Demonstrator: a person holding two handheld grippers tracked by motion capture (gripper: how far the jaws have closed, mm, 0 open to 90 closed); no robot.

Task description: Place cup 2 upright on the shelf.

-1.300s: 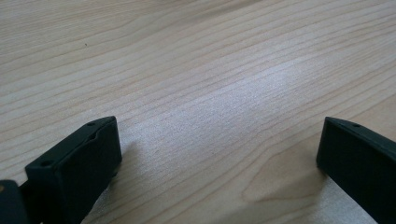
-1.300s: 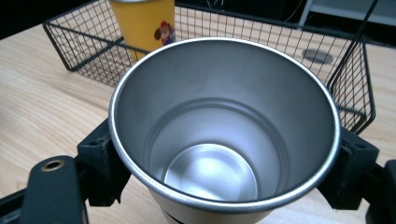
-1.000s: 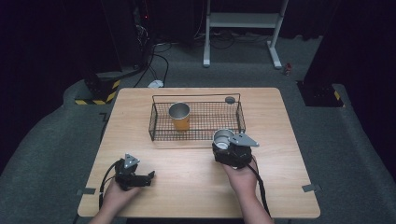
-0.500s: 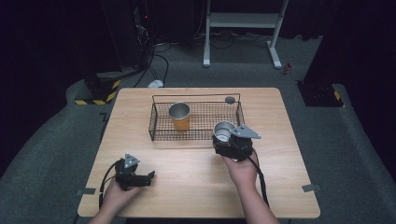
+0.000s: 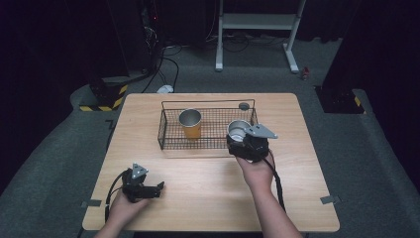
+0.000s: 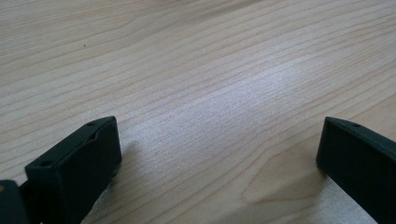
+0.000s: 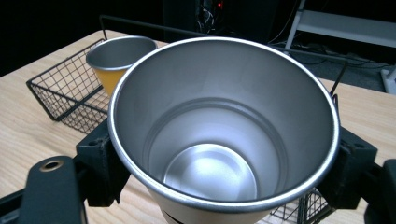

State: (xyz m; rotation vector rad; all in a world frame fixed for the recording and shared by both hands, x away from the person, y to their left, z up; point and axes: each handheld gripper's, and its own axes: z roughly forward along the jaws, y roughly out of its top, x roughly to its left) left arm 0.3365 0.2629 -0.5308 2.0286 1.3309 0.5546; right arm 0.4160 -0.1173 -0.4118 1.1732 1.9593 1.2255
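Over the wire basket (image 5: pixel 168 130), the right gripper (image 5: pixel 246 143) clamps its jaws on a steel cup (image 7: pixel 223 126). Nearer the surface's front edge, the left gripper (image 5: pixel 141 185) rests, jaws wide apart and empty.

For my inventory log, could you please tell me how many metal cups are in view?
2. An orange cup stands upright in the wire basket; a silver cup is held upright in the right gripper at the basket's right end.
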